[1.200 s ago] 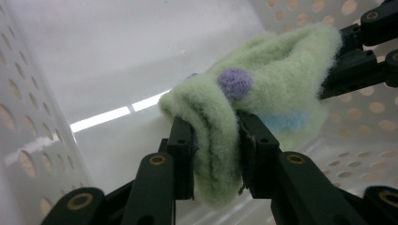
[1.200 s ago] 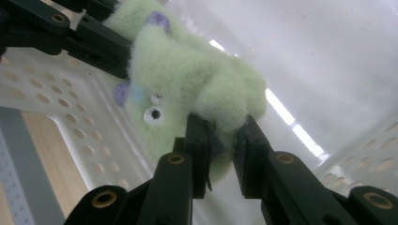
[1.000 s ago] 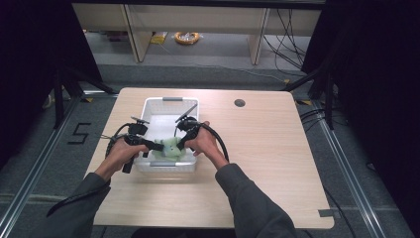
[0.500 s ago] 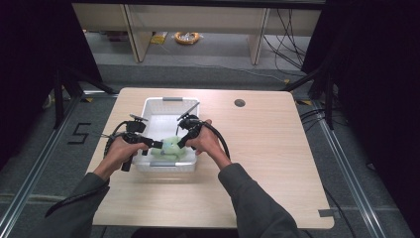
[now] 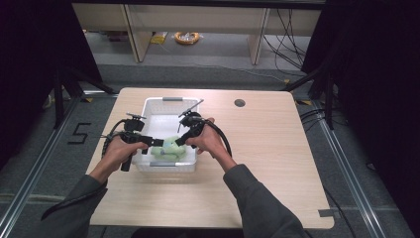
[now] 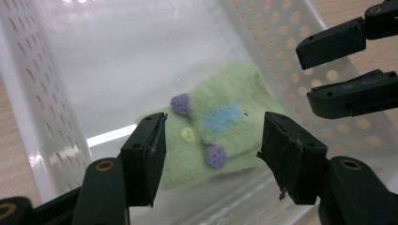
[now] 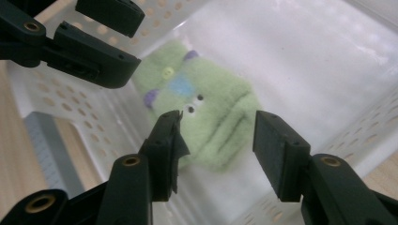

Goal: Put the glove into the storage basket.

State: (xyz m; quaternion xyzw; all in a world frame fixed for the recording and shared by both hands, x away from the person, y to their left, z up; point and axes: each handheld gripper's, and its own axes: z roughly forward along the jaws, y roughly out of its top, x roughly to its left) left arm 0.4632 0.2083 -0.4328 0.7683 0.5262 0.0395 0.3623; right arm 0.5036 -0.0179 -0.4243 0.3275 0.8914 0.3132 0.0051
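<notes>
Green plush cloth [image 5: 170, 148] lies folded on the floor of the white perforated basket [image 5: 163, 104], at the basket's near end, close to the near wall. Your basket sits on the tabletop [image 5: 277, 163] toward its left edge, roughly midway between the far and near edges. In the left gripper view the cloth [image 6: 220, 136] shows two purple pom-poms, a pale yellow button and a light blue patch on its upper face. Your left tool [image 5: 157, 143] reaches over the basket's left wall, and your right tool [image 5: 179, 140] comes in from the right wall; the two tips stand near each other above the cloth. Both tools have just been opening. In the left gripper view the left tool [image 6: 211, 150] is released, jaws spread on either side of the cloth with neither pad pressing on it. In the right gripper view the right tool [image 7: 217, 140] is likewise released, its pads clear of the cloth [image 7: 206, 112], which lies below and between them. A small dark round fitting [image 5: 239, 103] sits in the tabletop near the far edge, well apart from the basket.
</notes>
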